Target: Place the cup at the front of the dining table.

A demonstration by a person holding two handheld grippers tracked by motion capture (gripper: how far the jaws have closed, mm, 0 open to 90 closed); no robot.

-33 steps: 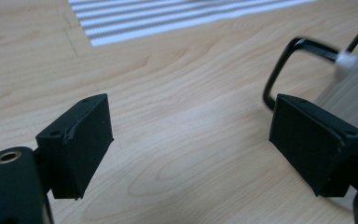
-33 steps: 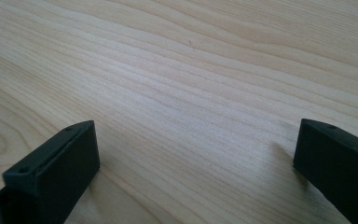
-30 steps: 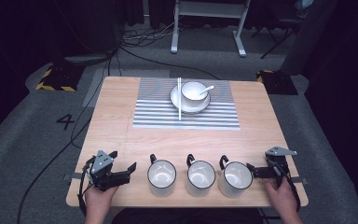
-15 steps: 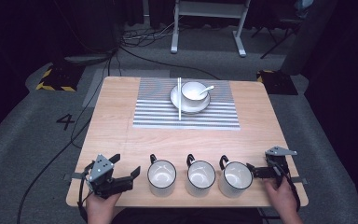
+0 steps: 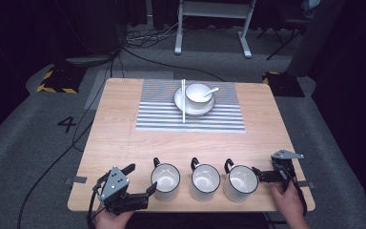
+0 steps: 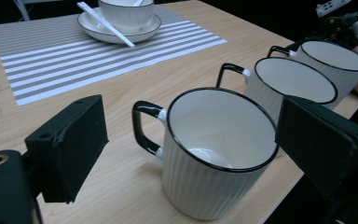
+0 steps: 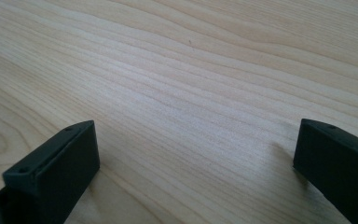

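Note:
Three white ribbed mugs with black rims and handles stand in a row near the table's front edge: left mug point(image 5: 165, 181) point(image 6: 219, 154), middle mug point(image 5: 205, 181) point(image 6: 291, 81), right mug point(image 5: 240, 182) point(image 6: 335, 58). My left gripper point(image 5: 140, 179) point(image 6: 196, 144) is open just left of the left mug, which stands right ahead between its spread jaws, untouched. Beside the right mug, my right gripper point(image 5: 267, 175) point(image 7: 196, 154) is open and low over bare wood, holding nothing.
At the far middle of the wooden table point(image 5: 124, 129), a grey striped placemat point(image 5: 190, 117) carries a saucer point(image 5: 194, 102) with a white bowl point(image 5: 198, 93), a spoon and white chopsticks point(image 5: 183, 100). The front table edge lies close behind both grippers.
My left gripper has shifted right and toward the front edge, turning its jaws to the left mug. The right gripper and the mugs have stayed put.

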